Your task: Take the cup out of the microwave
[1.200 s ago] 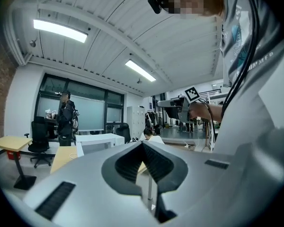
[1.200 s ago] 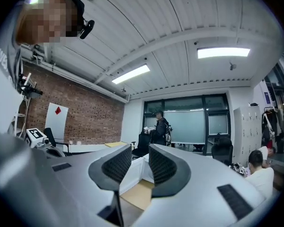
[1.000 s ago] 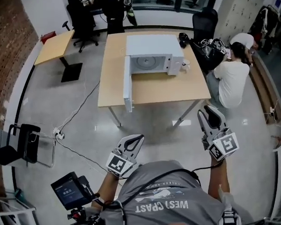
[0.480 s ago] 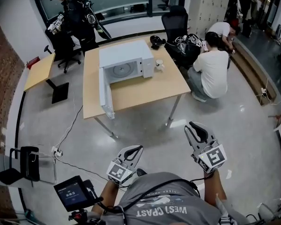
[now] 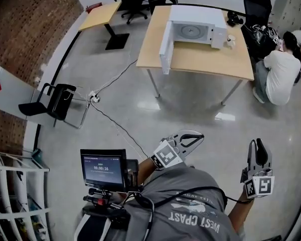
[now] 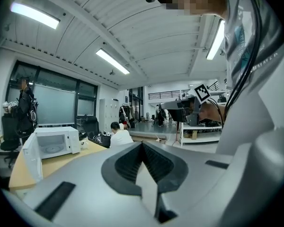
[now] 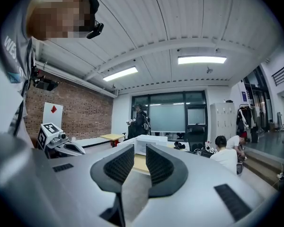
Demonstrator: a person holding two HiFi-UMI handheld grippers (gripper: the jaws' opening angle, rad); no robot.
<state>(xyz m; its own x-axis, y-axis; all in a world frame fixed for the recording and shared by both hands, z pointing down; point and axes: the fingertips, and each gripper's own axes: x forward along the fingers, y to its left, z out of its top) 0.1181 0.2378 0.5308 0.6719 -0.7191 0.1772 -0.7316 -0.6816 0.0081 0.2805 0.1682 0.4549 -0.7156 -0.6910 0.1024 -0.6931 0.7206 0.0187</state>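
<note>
The white microwave stands on a wooden table far ahead, with its door swung open and its chamber showing only the turntable. A small white cup sits on the table just right of the microwave, also seen as the cup in the left gripper view. My left gripper is held near my chest, shut and empty, its pads meeting at the left gripper's tip. My right gripper is open with a narrow empty gap, and the right gripper points towards the microwave.
A person crouches by the table's right end. A cable runs across the shiny floor to a power strip beside a black chair. A small monitor is mounted at my left. A brick wall and a second desk lie to the left.
The view has swung, so the table now lies farther off at the upper right. Both grippers have moved with me across the floor. The right gripper's jaws stand closer together than before.
</note>
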